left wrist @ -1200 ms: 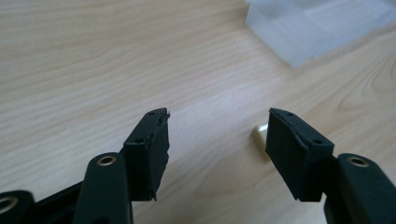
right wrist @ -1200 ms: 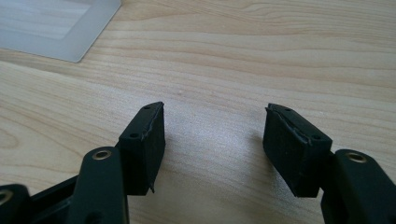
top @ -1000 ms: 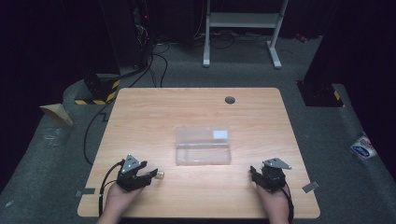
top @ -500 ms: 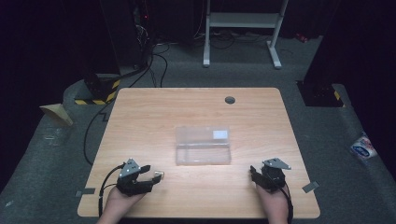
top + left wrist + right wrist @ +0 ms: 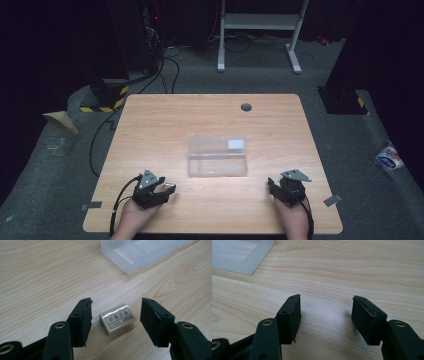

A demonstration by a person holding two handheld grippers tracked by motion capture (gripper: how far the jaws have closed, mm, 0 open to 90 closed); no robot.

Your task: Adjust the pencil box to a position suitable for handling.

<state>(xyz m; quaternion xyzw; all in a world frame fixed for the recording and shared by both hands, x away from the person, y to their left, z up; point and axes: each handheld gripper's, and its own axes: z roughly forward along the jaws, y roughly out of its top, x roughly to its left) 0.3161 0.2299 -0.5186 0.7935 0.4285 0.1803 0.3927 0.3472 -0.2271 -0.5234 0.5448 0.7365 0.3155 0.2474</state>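
Now: L claw point(image 5: 115, 315) jaws just been closing, not yet pinching; eraser point(image 5: 117, 319) lies between them on bench point(image 5: 210, 115), approx 7 o'clock of clear box point(image 5: 217, 156). R claw point(image 5: 325, 315) spread, empty. Grasp looks imminent.

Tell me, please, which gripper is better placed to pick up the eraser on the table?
The left gripper: the eraser lies on the table between its jaws, which have just been closing without touching it. The right gripper has bare wood between open jaws.
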